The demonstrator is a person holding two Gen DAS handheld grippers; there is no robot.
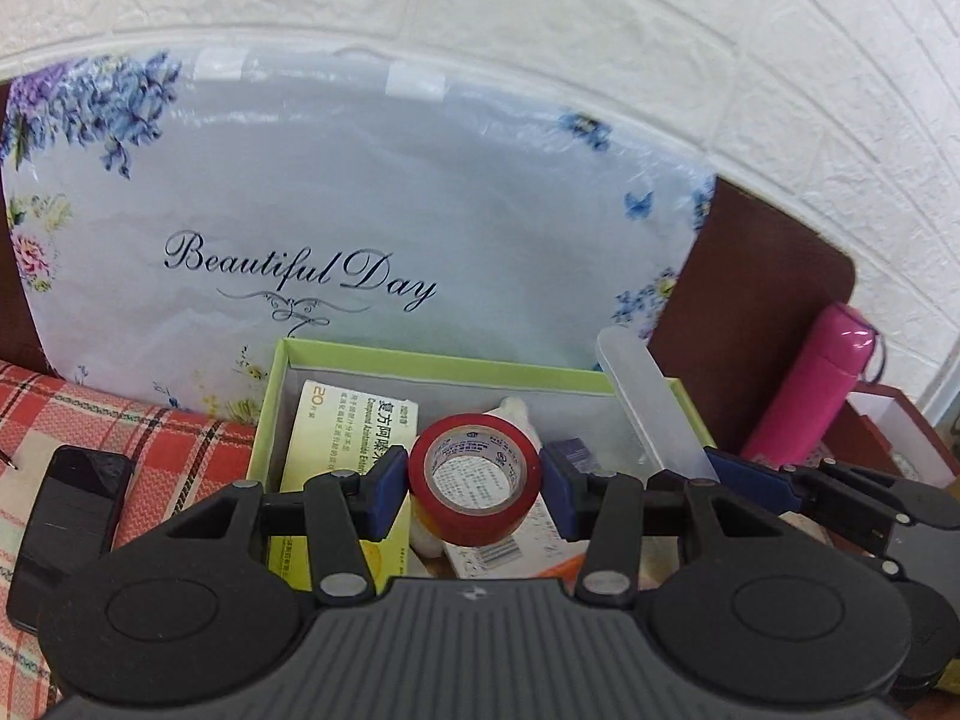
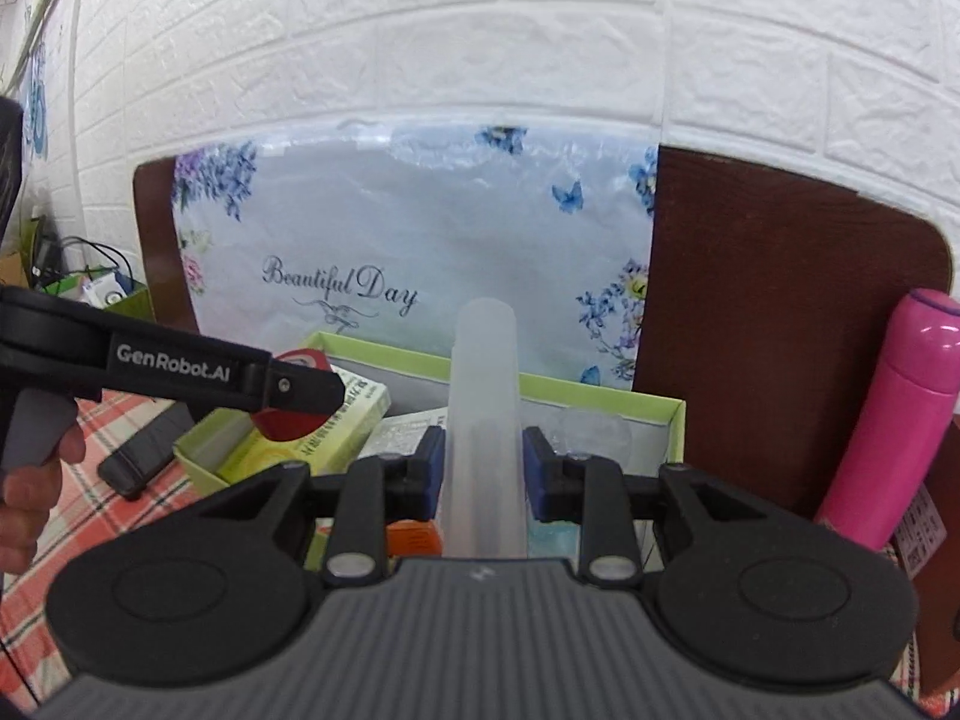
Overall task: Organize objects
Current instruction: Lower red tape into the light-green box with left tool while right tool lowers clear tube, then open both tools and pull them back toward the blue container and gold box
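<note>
Above the green box (image 1: 456, 363), my left gripper (image 1: 477, 483) clamps the red tape (image 1: 474, 477) and my right gripper (image 2: 483, 471) clamps the translucent case (image 2: 483, 420).

This looks like a home, likely a bedroom corner. A white wall (image 2: 480, 48) of embossed brick-pattern panels fills the top of both views. Below it stands a dark brown headboard-like panel (image 2: 780, 312), and a red plaid cloth (image 1: 150, 438) lies at lower left. Household clutter sits about: a pink flask (image 2: 900, 420) at right, a green box (image 1: 420, 360) of medicine packets, and a floral "Beautiful Day" bag (image 1: 360, 210).
</note>
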